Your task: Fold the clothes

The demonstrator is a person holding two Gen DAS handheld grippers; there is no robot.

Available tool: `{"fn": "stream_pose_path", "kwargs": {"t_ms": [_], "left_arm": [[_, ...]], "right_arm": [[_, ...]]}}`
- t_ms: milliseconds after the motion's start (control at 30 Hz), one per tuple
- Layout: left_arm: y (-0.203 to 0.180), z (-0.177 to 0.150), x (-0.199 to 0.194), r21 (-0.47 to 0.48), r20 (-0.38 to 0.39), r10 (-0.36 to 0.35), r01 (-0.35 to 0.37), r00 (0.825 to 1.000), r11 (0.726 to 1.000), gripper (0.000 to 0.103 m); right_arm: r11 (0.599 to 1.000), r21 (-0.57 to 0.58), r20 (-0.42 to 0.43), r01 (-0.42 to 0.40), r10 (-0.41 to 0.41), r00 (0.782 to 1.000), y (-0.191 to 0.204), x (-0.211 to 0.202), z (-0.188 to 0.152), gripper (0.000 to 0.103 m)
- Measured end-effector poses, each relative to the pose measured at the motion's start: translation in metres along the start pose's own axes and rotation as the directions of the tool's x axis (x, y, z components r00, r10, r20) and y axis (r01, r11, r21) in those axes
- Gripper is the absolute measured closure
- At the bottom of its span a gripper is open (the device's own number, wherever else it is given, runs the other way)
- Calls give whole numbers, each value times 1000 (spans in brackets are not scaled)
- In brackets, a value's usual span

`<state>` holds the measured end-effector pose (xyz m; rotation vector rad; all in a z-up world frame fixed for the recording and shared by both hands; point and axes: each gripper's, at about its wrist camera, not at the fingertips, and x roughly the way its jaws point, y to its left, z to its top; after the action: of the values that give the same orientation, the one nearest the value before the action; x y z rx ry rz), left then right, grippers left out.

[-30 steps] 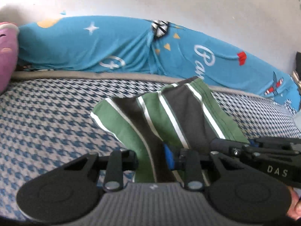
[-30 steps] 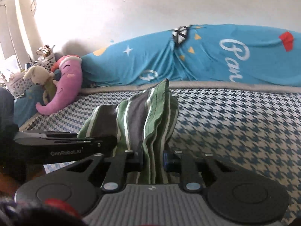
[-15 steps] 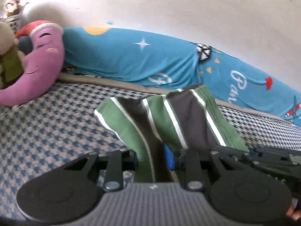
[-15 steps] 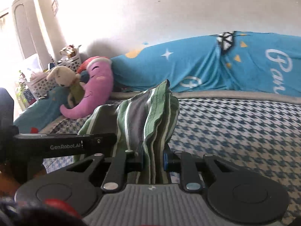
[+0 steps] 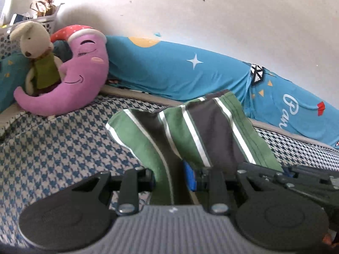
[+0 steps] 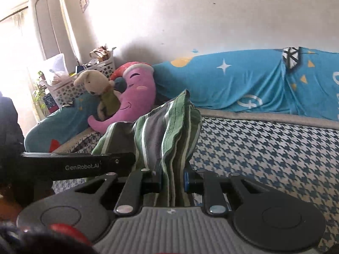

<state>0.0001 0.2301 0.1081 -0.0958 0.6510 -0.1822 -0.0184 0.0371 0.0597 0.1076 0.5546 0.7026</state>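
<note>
Left tool [image 5: 169, 180] clenched on the striped garment [image 5: 190, 131]; cloth runs straight down between its jaws. Right tool [image 6: 172, 178] likewise clenched on the same garment [image 6: 167, 131], a bunched multi-layer edge pinched between the jaws. The garment is held up off the bed [image 5: 53, 148], over the near part of the checked cover, hanging between the two tools; they sit close side by side, the other tool's arm visible in each wrist view.

Step in hand, as I judge it: carrying a part-folded piece to lay it down. To do it well: keep both pinches firm, keep the tools level so the layers stay aligned, lower onto a bare flat stretch of the bed clear of the far-edge clutter, lay the hanging end first, then let go of both together. Risk: bunched layers on the right side slipping or creasing.

Counts, left to right along the far edge of the bed: one white basket [image 6: 89, 82], one beige bunny toy [image 5: 36, 50], one pink moon plush [image 5: 82, 74], one long blue printed cover [image 5: 180, 69]. One garment. Two tools.
</note>
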Motion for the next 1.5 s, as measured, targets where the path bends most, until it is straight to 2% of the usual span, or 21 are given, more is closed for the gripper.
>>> {"fn": "stream_pose_path", "kwargs": {"t_ms": [400,767,1500], "left_arm": [[40,0,-12,-53,13,74,-73,997,996,78],[75,0,-11,-80,4,108,-107,994,991,78],[105,-4,10,-82,-34,163,-166,986,983,78]], "right_arm": [[997,-16,-13,-74,73,997,32,32,0,84],[995,-20,-38,-95,95,995,58,59,-1,84],[994,-6,-76,-110,109,991,65,97,-11,84]]}}
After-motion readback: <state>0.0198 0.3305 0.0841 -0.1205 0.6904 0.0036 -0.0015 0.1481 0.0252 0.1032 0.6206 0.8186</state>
